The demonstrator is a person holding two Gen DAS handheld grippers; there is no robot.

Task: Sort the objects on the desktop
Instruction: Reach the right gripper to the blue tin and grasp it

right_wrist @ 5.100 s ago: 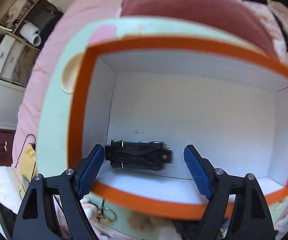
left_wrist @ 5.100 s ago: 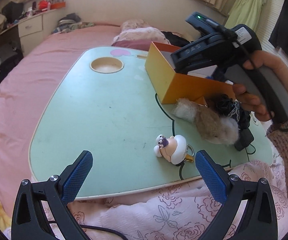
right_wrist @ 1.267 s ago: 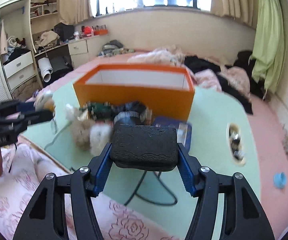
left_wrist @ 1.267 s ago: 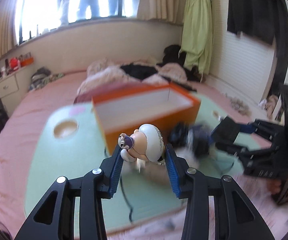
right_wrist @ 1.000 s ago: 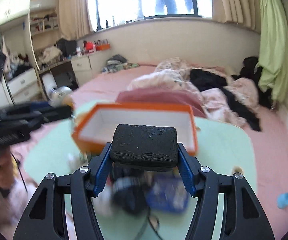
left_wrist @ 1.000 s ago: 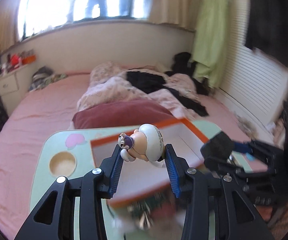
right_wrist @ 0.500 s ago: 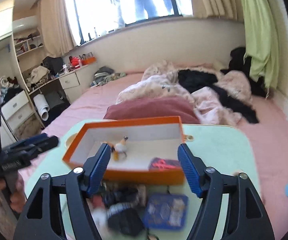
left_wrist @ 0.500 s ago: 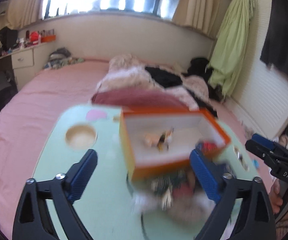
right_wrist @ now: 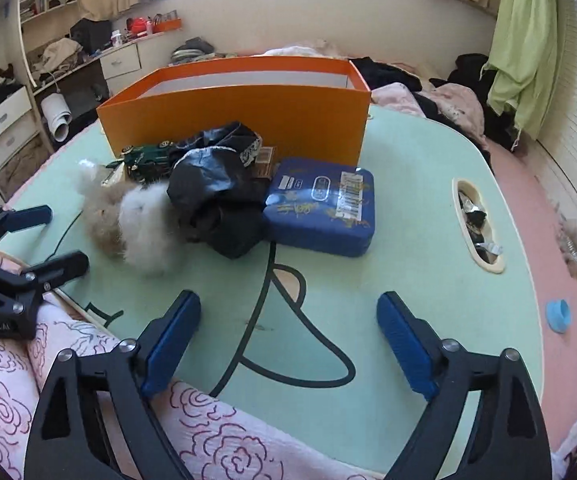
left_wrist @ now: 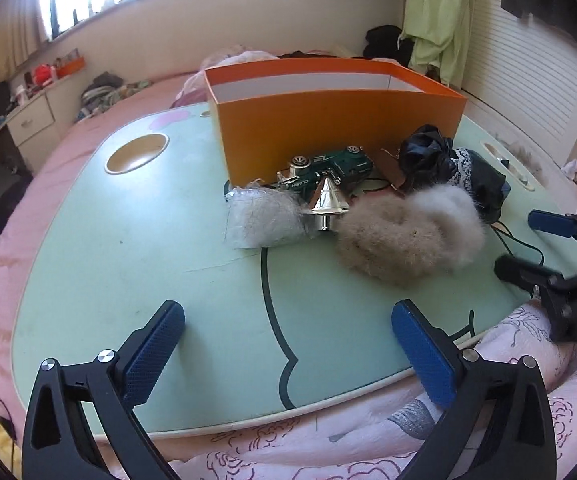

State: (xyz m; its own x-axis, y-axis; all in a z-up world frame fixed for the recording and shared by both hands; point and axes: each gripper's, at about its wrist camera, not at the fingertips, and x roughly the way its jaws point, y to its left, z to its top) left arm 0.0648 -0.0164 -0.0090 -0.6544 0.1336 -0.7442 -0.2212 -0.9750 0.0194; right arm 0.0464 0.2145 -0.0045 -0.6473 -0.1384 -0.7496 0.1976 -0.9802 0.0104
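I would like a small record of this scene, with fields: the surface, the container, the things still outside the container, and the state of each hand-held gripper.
surface: pale green table on a pink bed
container: orange box, open top, contents hidden from these views
outside, before the box: green toy car, silver bell, clear plastic bag, fluffy fur toy, black cloth bundle, blue tin
left hand-held gripper: jaws opening, nothing between them
right hand-held gripper: jaws opening, nothing between them

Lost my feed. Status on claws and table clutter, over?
Left claw and right claw opening, nothing between. Toy car, fur pile, black bag, blue tin outside orange box. Nothing blocking.
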